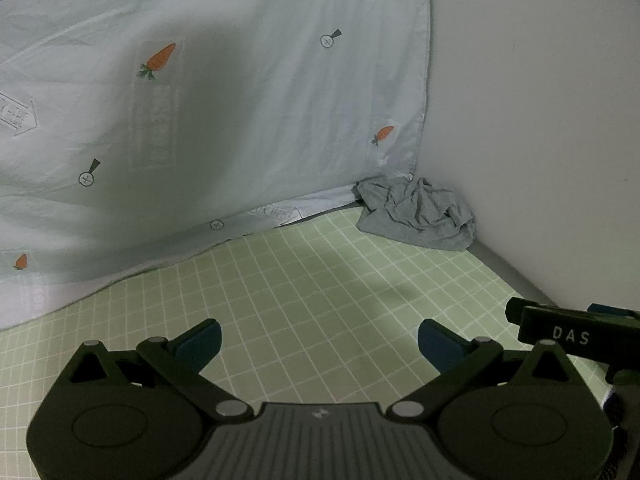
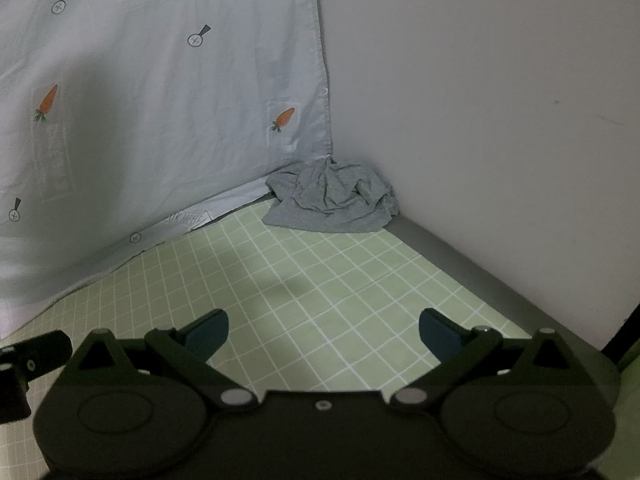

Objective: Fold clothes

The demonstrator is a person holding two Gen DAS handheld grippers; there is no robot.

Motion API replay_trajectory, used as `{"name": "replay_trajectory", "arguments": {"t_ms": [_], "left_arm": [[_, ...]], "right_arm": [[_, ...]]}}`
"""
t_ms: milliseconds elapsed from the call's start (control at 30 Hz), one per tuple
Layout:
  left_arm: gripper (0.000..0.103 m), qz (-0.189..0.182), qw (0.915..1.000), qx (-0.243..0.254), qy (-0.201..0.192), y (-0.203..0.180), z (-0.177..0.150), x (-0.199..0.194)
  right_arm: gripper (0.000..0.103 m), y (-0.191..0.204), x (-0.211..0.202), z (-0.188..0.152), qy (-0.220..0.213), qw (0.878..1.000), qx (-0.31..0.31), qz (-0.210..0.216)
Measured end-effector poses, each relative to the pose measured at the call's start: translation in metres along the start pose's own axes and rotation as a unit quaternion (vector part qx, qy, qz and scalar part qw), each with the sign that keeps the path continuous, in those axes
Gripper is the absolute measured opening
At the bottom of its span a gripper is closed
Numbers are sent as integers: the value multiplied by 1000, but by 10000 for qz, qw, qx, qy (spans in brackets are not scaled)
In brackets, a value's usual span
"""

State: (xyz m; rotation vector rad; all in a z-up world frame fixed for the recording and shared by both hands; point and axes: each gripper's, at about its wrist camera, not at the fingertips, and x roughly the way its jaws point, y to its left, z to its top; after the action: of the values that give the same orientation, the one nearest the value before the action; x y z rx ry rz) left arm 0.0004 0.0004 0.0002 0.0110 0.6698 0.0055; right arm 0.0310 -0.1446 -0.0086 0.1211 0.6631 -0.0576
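A crumpled grey garment point(image 1: 418, 213) lies in the far corner of the green checked surface point(image 1: 320, 280), against the wall. It also shows in the right wrist view point(image 2: 332, 200). My left gripper point(image 1: 320, 344) is open and empty, low over the surface, well short of the garment. My right gripper point(image 2: 324, 334) is open and empty too, about the same distance from it. Part of the right gripper point(image 1: 568, 336) shows at the right edge of the left wrist view.
A pale blue sheet with carrot prints point(image 1: 200, 100) hangs along the left side and meets the surface; it also shows in the right wrist view point(image 2: 160, 100). A white wall point(image 2: 480, 100) bounds the right. A grey edge strip point(image 2: 460, 256) runs along the wall.
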Motion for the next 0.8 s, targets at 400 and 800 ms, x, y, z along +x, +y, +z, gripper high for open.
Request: {"name": "replay_trajectory", "arguments": {"t_ms": [400, 800], "left_arm": [[103, 31, 10000, 8, -34, 2, 0, 4], [103, 7, 10000, -14, -12, 5, 1, 2]], "right_arm": [[103, -2, 2, -3, -19, 10000, 34, 13], [103, -2, 3, -3, 5, 10000, -22, 33]]}}
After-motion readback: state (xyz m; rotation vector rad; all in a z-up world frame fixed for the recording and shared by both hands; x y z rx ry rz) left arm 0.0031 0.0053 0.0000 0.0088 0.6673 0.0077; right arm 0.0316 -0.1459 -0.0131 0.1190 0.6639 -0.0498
